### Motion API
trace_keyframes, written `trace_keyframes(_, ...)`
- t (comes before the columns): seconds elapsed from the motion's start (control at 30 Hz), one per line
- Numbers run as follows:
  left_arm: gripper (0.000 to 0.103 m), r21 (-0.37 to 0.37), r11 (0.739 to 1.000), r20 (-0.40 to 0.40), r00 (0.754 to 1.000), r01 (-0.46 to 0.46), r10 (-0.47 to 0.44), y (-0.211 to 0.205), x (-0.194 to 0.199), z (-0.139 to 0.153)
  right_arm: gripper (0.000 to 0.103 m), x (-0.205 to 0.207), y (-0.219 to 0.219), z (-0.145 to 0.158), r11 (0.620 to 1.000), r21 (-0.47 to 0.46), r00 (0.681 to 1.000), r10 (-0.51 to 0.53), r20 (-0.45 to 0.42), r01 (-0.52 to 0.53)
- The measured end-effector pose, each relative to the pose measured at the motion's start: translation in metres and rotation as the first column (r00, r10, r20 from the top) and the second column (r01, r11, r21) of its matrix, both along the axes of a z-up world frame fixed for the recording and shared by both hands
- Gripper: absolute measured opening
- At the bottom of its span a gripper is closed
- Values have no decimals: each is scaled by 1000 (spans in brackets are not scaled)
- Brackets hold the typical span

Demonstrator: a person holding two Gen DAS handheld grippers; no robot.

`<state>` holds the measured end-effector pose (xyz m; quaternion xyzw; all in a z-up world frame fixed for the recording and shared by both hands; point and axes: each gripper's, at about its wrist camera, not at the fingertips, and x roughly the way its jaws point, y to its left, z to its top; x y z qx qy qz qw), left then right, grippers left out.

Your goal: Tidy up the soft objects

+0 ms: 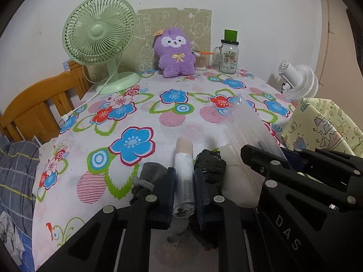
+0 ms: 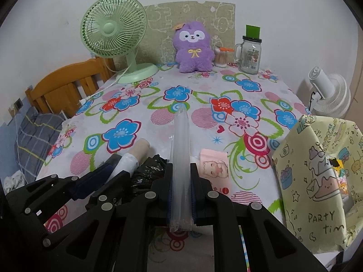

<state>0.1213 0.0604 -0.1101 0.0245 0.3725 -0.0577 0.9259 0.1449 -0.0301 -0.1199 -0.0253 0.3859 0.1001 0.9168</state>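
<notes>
My left gripper (image 1: 184, 181) is shut on a white plastic-bag roll (image 1: 184, 176) with a cardboard core, near the table's front edge; it also shows in the right wrist view (image 2: 130, 162). A black bag roll (image 1: 209, 166) lies just right of it. My right gripper (image 2: 181, 181) is shut on a clear plastic packet (image 2: 180, 158) that sticks out forward over the table; it shows in the left wrist view (image 1: 247, 122). A pink tissue pack (image 2: 215, 170) lies right of my right gripper. A purple plush toy (image 1: 174, 53) sits at the back.
A floral cloth covers the table (image 1: 158, 113). A green fan (image 1: 99, 40), a glass jar (image 1: 228, 56) and a cotton-swab pot (image 1: 199, 60) stand at the back. A yellow gift bag (image 2: 317, 181) stands at the right, a white fan (image 2: 329, 93) behind it. A wooden bed frame (image 1: 34, 111) is left.
</notes>
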Motion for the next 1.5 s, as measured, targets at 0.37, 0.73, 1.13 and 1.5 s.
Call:
trace_keyframes(0.37,11,5,1000,39,999,11,-11,-11,-17,11,16,-17,-10,12,1000,12,999,-10,33,9)
trace_keyframes(0.73,11,12,1000,68,998,17,-18,-23,-30,23,16,-33,-22,25,999,27,998,-23,63,21)
trace_keyframes(1.13,11,21,1000,101,995,23,-25,-38,-47,41,16,-51,-38,44,999,41,995,-31,97,27)
trace_keyframes(1.5,11,20,1000,125,992,18,-21,-48,-57,60,16,-63,-48,65,999,39,991,-30,128,25)
